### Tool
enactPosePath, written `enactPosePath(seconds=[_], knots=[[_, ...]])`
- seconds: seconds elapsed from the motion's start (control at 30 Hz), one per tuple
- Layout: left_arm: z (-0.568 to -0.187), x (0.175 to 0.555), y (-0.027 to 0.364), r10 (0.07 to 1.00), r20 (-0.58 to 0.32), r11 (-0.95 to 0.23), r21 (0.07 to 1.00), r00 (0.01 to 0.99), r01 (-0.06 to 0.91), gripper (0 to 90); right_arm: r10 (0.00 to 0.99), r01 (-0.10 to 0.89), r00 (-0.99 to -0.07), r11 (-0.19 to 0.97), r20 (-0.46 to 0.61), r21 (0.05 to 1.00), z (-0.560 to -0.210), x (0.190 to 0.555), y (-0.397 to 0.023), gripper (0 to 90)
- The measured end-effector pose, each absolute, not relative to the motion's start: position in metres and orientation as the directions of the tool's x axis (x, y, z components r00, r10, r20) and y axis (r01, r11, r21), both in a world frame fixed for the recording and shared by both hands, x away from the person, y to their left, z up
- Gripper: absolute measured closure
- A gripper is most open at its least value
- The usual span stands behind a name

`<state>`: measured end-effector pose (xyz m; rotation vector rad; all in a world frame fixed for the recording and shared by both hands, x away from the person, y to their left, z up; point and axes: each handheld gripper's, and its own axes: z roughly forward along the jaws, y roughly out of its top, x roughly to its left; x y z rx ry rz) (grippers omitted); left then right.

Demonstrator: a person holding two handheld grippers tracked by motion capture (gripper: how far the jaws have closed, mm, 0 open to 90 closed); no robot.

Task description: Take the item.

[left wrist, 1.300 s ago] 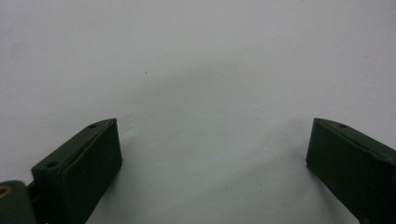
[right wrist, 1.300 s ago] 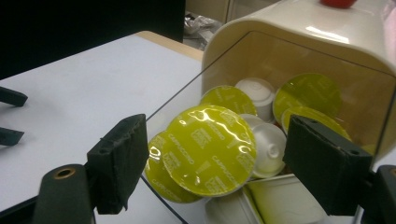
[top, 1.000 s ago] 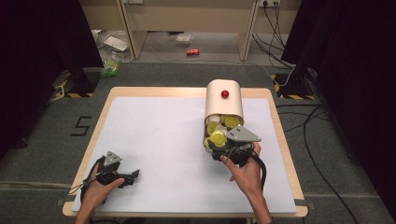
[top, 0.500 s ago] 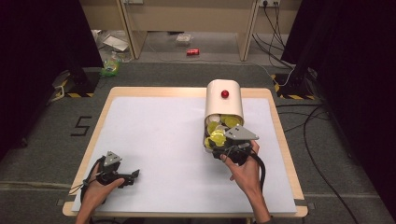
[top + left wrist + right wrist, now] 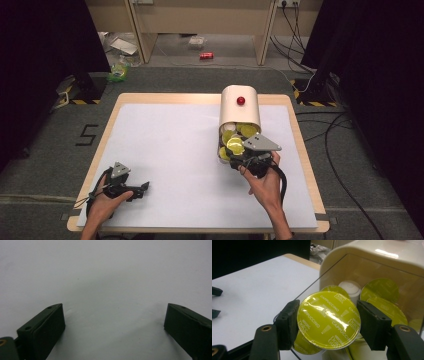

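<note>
A cream, round-topped container (image 5: 240,107) with a red knob (image 5: 241,100) lies on its side at the table's right, its mouth spilling yellow-green coffee capsules (image 5: 248,130). In the right gripper view my right gripper (image 5: 329,315) holds one capsule (image 5: 328,320) marked "Cappuccino" by its rim, foil lid facing the camera, just outside the container's mouth (image 5: 374,260). Its jaws have just been closing, and both pads now press on the capsule. From above, this gripper (image 5: 235,152) sits at the container's opening. My left gripper (image 5: 142,187) rests open at the near left corner, nothing between its jaws (image 5: 113,320).
A white sheet (image 5: 170,150) covers the wooden table (image 5: 150,98). More capsules and a white one (image 5: 350,288) lie inside the container behind the held capsule. Beyond the table are cables (image 5: 345,125), a red can (image 5: 206,55) and litter (image 5: 118,72) on the floor.
Both hands stay where they were. The high view is too coarse to show any jaw motion.
</note>
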<state>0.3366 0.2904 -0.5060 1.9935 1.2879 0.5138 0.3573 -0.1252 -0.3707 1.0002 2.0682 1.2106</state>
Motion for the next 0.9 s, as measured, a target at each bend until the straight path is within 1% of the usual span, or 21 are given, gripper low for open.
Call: enactPosePath(seconds=[0.27,0.43,0.5,0.73,0.9], knots=[[-0.506,0.337,0.29,0.903,-0.041,-0.262,0.734,0.427,0.626,2.5,0.807,0.31,-0.585,0.318,-0.084,0.896,-0.363,0.35,-0.128,38.1],[-0.506,0.337,0.291,0.903,-0.043,-0.261,0.735,0.427,0.626,2.6,0.81,0.301,-0.582,0.294,-0.07,0.907,-0.358,0.346,-0.137,38.2],[-0.506,0.337,0.291,0.903,-0.044,-0.26,0.735,0.427,0.626,2.6,0.819,0.289,-0.565,0.303,-0.094,0.908,-0.353,0.342,-0.143,38.2],[-0.506,0.337,0.291,0.903,-0.044,-0.26,0.735,0.427,0.626,2.6,0.827,0.283,-0.554,0.297,-0.098,0.912,-0.35,0.337,-0.152,38.2],[-0.506,0.337,0.291,0.903,-0.044,-0.26,0.735,0.427,0.626,2.6,0.844,0.28,-0.528,0.281,-0.097,0.918,-0.346,0.334,-0.166,38.2]])
